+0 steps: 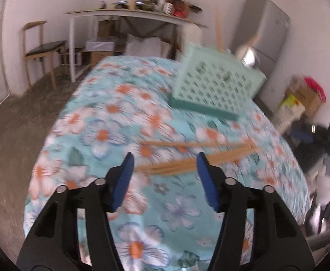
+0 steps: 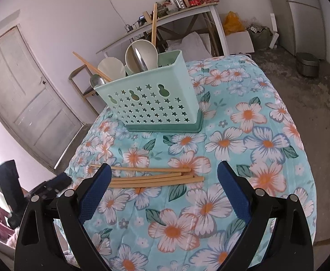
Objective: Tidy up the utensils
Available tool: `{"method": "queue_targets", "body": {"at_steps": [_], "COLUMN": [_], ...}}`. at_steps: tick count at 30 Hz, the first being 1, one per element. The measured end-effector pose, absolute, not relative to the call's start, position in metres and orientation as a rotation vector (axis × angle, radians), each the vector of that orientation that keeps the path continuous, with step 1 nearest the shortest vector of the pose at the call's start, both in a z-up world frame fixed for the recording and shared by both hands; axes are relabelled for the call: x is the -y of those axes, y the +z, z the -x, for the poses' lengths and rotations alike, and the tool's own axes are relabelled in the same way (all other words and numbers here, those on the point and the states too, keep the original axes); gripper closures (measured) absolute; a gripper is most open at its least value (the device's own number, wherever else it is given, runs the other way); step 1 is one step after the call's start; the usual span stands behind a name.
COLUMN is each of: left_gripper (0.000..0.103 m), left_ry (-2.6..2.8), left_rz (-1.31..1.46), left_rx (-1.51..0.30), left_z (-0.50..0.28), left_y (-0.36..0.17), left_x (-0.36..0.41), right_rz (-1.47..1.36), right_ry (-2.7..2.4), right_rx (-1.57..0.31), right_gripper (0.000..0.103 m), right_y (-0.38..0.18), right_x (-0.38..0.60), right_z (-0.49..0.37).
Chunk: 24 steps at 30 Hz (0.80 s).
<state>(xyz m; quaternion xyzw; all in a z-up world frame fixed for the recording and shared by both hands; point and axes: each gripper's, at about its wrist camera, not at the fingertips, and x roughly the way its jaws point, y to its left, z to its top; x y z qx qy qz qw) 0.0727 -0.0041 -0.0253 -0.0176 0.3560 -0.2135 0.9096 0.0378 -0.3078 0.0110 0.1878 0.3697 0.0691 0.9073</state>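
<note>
Both my grippers empty, jaws apart: left gripper [image 1: 165,158], right gripper [image 2: 163,176] hovering over loose pale wooden chopsticks [image 2: 156,177] mid floral-cloth table [image 2: 266,135]. Mint perforated plastic utensil caddy [image 2: 151,103] nr far edge, already holding spoons; chopsticks prob. go there next.

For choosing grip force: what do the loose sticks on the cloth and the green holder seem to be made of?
Chopsticks: likely bamboo or wood, with a matte tan surface and no shine. Utensil holder: apparently molded plastic, smooth pale green with star-shaped cutouts and a darker base tray.
</note>
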Motion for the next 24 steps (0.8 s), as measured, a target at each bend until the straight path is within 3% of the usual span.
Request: {"method": "queue_targets", "body": {"at_steps": [16,24], "left_gripper": [0.078,0.100], "left_ry": [-0.540,-0.597], "left_rz": [-0.677,-0.831], "left_rx": [-0.640,-0.558], "left_z": [-0.055,-0.048], "left_y": [-0.067,-0.071], "left_x": [0.129,0.149], "right_rz": [-0.542,-0.650], "right_ry": [0.122,0.095], "right_rx": [-0.814,-0.822], "right_gripper": [0.011,0.012], "right_y": [-0.008,-0.021], "right_x": [0.334,0.356], "right_z": [-0.038,-0.036]}}
